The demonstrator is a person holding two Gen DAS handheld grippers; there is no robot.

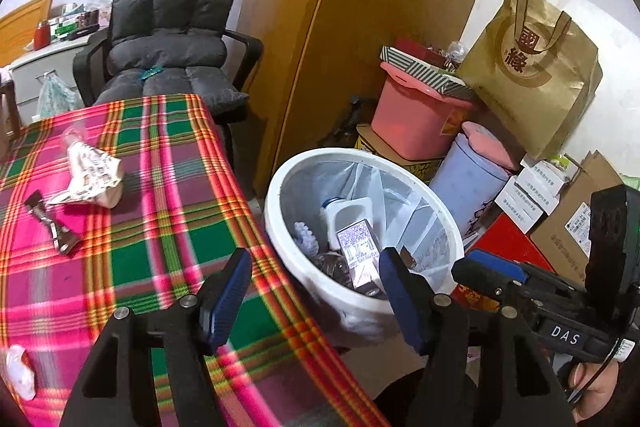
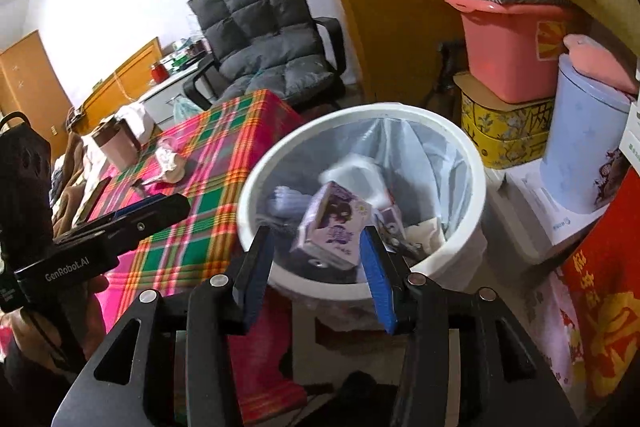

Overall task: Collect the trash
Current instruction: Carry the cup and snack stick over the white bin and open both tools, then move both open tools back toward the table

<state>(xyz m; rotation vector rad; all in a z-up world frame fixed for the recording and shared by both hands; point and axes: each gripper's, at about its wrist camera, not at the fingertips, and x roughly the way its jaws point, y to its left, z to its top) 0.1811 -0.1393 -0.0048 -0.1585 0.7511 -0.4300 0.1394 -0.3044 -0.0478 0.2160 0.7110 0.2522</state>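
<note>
A white trash bin [image 1: 280,187] lined with a clear bag stands beside the plaid table [image 1: 160,227]. It holds a purple carton [image 1: 358,247], a white jug [image 1: 348,211] and other trash. My left gripper [image 1: 314,291] is open and empty, above the table edge and the bin's near rim. My right gripper [image 2: 316,267] is open above the bin [image 2: 260,187]; the purple carton [image 2: 332,231] lies tilted just beyond its fingertips, blurred. On the table lie a crumpled printed wrapper [image 1: 92,175], a dark foil wrapper [image 1: 52,227] and a white scrap [image 1: 18,371].
A grey cushioned chair [image 1: 168,39] stands behind the table. A pink tub [image 1: 416,119], blue canister [image 1: 468,183], gold paper bag [image 1: 536,75] and boxes crowd the right. A pink cup [image 2: 116,147] stands on the table's far side.
</note>
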